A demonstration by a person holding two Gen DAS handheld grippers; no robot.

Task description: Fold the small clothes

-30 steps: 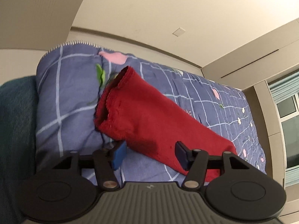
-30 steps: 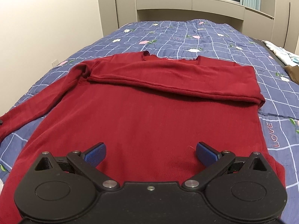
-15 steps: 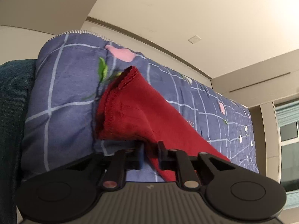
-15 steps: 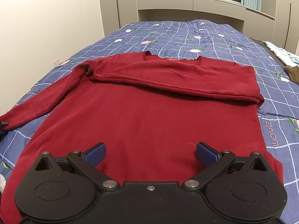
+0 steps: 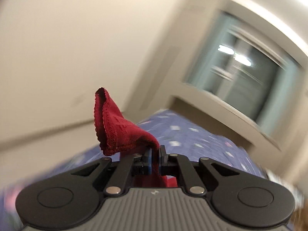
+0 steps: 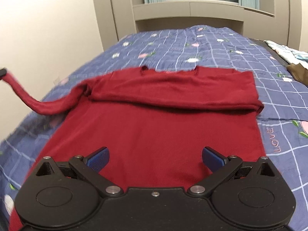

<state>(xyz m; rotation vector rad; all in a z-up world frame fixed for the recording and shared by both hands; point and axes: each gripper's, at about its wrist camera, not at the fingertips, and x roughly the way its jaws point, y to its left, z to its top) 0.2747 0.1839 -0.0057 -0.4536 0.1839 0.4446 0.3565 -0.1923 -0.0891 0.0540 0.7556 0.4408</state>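
Observation:
A dark red sweater (image 6: 163, 127) lies spread on the blue checked bedspread (image 6: 221, 52), its right sleeve folded across the chest. My left gripper (image 5: 155, 154) is shut on the cuff of the left sleeve (image 5: 117, 130), which sticks up above the pads. In the right wrist view that sleeve (image 6: 48, 105) hangs lifted off the bed toward the far left, where a bit of the left gripper (image 6: 2, 72) shows at the frame edge. My right gripper (image 6: 155, 156) hovers open over the sweater's lower body, with nothing between its fingers.
A beige wall runs along the left of the bed. A headboard shelf (image 6: 188, 9) and a window with curtains stand at the far end. Other clothes (image 6: 288, 55) lie at the bed's right edge.
My left gripper closed on the sleeve cuff, then rose and rolled, lifting the sleeve off the bedspread. The right gripper stayed in place, still open.

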